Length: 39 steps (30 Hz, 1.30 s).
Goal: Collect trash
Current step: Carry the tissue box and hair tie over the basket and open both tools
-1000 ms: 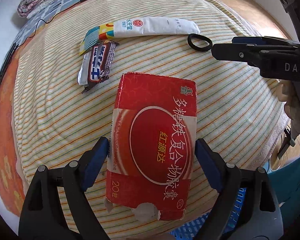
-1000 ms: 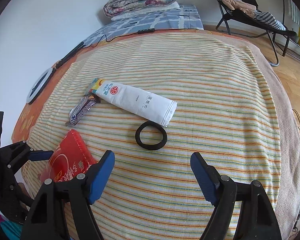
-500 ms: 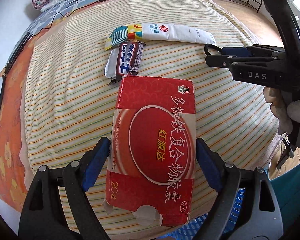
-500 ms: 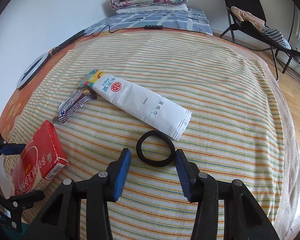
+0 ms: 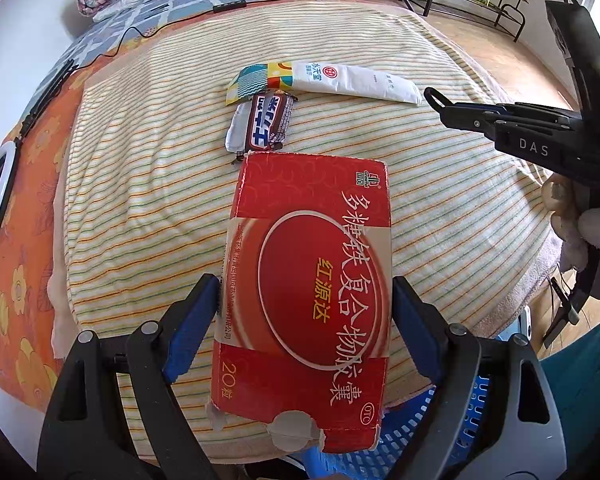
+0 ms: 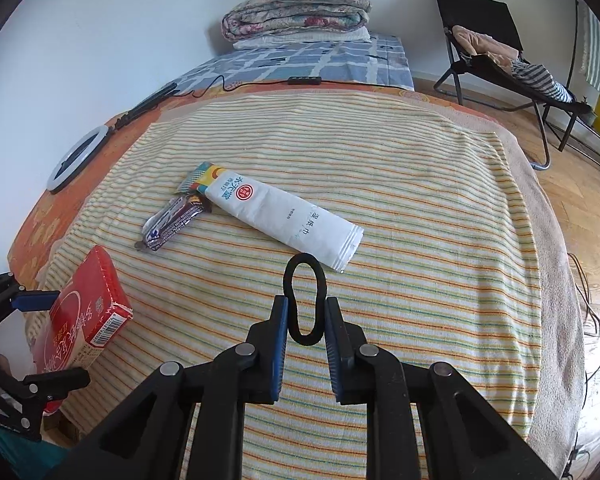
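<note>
1. My left gripper [image 5: 304, 312] holds a red medicine box [image 5: 308, 280] between its blue pads, one finger pressed on each long side; in the left wrist view the box fills the centre and runs toward 6 o'clock, its torn flap nearest the camera
2. My right gripper [image 6: 306, 320] is closed narrow on a black hair tie [image 6: 304, 300], which is squeezed into a tall oval that sticks out past the fingertips toward 12 o'clock
3. Both sit over a striped towel [image 6: 420, 208] spread on a bed
4. On the towel, a white wet-wipe packet [image 6: 284, 216] lies slanted, at about 11 o'clock from the hair tie and just beside it
5. A chocolate bar wrapper [image 6: 172, 222] touches the packet's colourful end, at 10 o'clock from my right gripper
6. In the left wrist view the wrapper lies just beyond the box's far edge at 12 o'clock
7. A blue plastic basket [image 5: 452, 432] shows below the box at 5 o'clock, off the bed's edge
8. A folded floral quilt [image 6: 296, 10] rests at the bed's far end, at 12 o'clock
9. A black folding chair [image 6: 496, 40] stands on the wooden floor at 2 o'clock
</note>
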Each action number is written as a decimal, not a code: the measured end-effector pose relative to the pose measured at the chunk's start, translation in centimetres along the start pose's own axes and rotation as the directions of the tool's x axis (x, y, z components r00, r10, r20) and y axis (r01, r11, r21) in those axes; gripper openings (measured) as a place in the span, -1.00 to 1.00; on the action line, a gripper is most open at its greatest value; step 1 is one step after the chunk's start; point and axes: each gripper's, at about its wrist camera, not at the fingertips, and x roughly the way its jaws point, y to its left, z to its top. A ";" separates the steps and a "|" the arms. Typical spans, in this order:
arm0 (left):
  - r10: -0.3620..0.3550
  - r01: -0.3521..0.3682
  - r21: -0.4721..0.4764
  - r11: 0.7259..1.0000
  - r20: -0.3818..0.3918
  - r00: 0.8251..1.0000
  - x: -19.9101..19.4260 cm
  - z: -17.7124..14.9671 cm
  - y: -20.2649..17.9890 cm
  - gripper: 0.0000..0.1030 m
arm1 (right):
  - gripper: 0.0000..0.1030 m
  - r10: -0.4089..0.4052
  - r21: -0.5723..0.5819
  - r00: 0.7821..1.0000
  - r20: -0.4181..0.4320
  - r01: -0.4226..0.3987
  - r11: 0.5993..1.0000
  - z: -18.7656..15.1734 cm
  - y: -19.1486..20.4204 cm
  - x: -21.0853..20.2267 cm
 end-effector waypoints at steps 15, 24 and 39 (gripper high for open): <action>-0.038 0.038 0.011 0.999 0.056 0.998 -5.3 -5.5 -3.4 0.69 | -0.68 0.088 -0.070 0.995 0.057 -0.084 0.994 -6.7 4.1 -8.7; -0.063 0.062 0.027 0.998 0.030 0.998 -6.1 -11.3 -5.7 0.69 | -0.68 0.131 -0.066 0.991 0.022 -0.129 0.989 -12.8 5.8 -10.8; -0.114 0.119 0.059 0.991 -0.077 0.991 -3.2 -17.3 -9.4 0.69 | -0.67 0.176 -0.050 0.983 -0.053 -0.178 0.983 -19.2 7.0 -10.5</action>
